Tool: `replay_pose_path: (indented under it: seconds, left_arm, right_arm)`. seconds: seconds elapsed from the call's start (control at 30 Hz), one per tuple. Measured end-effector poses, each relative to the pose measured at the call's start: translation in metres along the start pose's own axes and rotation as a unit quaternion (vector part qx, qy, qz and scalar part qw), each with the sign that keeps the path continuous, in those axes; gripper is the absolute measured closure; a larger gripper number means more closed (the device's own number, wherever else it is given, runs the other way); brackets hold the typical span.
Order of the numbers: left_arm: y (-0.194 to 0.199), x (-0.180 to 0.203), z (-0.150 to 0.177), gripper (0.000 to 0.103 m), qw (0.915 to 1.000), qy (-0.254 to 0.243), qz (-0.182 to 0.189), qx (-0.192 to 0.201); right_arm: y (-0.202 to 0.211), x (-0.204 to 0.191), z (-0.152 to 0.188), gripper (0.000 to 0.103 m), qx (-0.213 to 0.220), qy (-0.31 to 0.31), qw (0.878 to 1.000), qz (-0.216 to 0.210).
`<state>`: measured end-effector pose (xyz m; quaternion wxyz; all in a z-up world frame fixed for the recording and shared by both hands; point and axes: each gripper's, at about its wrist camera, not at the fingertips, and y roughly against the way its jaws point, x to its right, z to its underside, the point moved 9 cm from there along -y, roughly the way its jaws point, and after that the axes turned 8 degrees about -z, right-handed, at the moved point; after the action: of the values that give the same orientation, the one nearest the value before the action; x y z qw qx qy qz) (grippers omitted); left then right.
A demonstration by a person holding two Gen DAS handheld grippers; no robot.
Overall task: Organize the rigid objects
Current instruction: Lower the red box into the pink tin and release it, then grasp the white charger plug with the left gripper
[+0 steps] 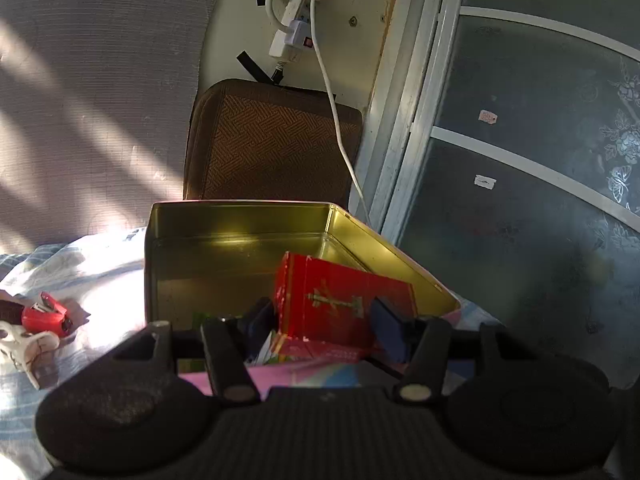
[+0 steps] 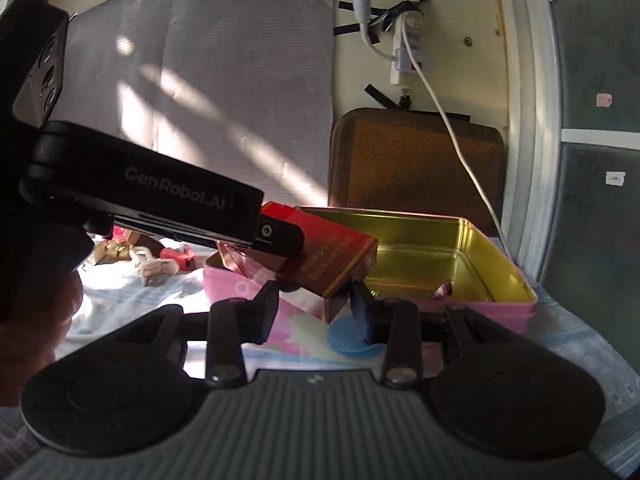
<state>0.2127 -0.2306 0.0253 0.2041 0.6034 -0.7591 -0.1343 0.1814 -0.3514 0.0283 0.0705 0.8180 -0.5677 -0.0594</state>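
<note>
Your left gripper has the red box between its pads, one pad on each side face; the right wrist view shows the box lifted, tilted over the near corner of the tin. Whether the pads press or have just let go cannot be told with certainty; treat the box as gripped. Your right gripper stands partly apart just below the box, with nothing seen between its pads. The box looks like thin card: light, stiff along its edges, easily dented on its broad faces, with a glossy skin that may slip. Grip across the narrow sides near the middle, with light force. The tin, gold inside and pink outside, rests on the cloth with most of its floor bare; its metal walls are rigid and thin-edged, so lower the box flat inside rather than onto the rim. Farther left on the cloth lie a red stapler and a white clip, small and hard; take the stapler across its body.
</note>
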Motion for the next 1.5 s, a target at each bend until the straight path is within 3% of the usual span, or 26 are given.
replay_pose_path:
  seconds: [0.3,0.43,0.53,0.6,0.7,0.77,0.93,1.1,1.23,1.37,1.43,1.5]
  left_arm:
    - [-0.093,0.012,-0.005,0.048,0.9971,0.038,0.012,-0.065]
    - [-0.115,0.029,-0.001,0.041,0.9956,0.03,0.004,-0.088]
    - [-0.106,0.031,-0.003,0.037,0.9975,0.024,-0.005,-0.066]
    - [-0.093,0.028,-0.007,0.035,0.9988,0.009,-0.016,-0.045]
    - [-0.066,0.013,-0.019,0.022,0.9993,-0.001,-0.038,0.002]
    - [-0.046,-0.001,-0.025,0.021,0.9984,0.001,-0.05,0.027]
    - [-0.002,-0.053,-0.012,0.02,0.9957,0.014,-0.083,0.039]
    - [0.041,-0.134,0.03,0.02,0.9866,0.02,-0.161,0.02]
    - [0.067,-0.214,0.063,0.02,0.9671,0.041,-0.251,-0.013]
    - [0.099,-0.302,0.09,0.02,0.9351,0.083,-0.342,-0.039]
    - [0.119,-0.335,0.096,0.02,0.9252,0.153,-0.346,-0.03]
    - [0.134,-0.355,0.099,0.02,0.9157,0.204,-0.346,-0.005]
  right_arm:
    - [-0.041,0.051,0.017,0.06,-0.03,-0.037,0.997,0.056]
    - [-0.05,0.078,0.02,0.057,-0.028,-0.067,0.991,0.112]
    - [-0.046,0.087,0.021,0.051,-0.01,-0.078,0.986,0.148]
    - [-0.039,0.084,0.024,0.046,0.012,-0.081,0.984,0.155]
    - [-0.033,0.071,0.026,0.034,0.023,-0.056,0.984,0.169]
    - [-0.028,0.059,0.026,0.029,0.036,-0.059,0.984,0.167]
    - [-0.024,0.025,0.024,0.027,0.047,-0.067,0.988,0.13]
    - [-0.03,-0.033,0.024,0.026,0.023,-0.05,0.997,0.05]
    - [-0.044,-0.084,0.026,0.027,-0.011,-0.044,0.998,-0.035]
    - [-0.071,-0.145,0.035,0.042,-0.068,-0.032,0.99,-0.122]
    - [-0.086,-0.17,0.037,0.051,-0.089,-0.029,0.984,-0.152]
    - [-0.106,-0.196,0.036,0.053,-0.108,-0.023,0.978,-0.177]
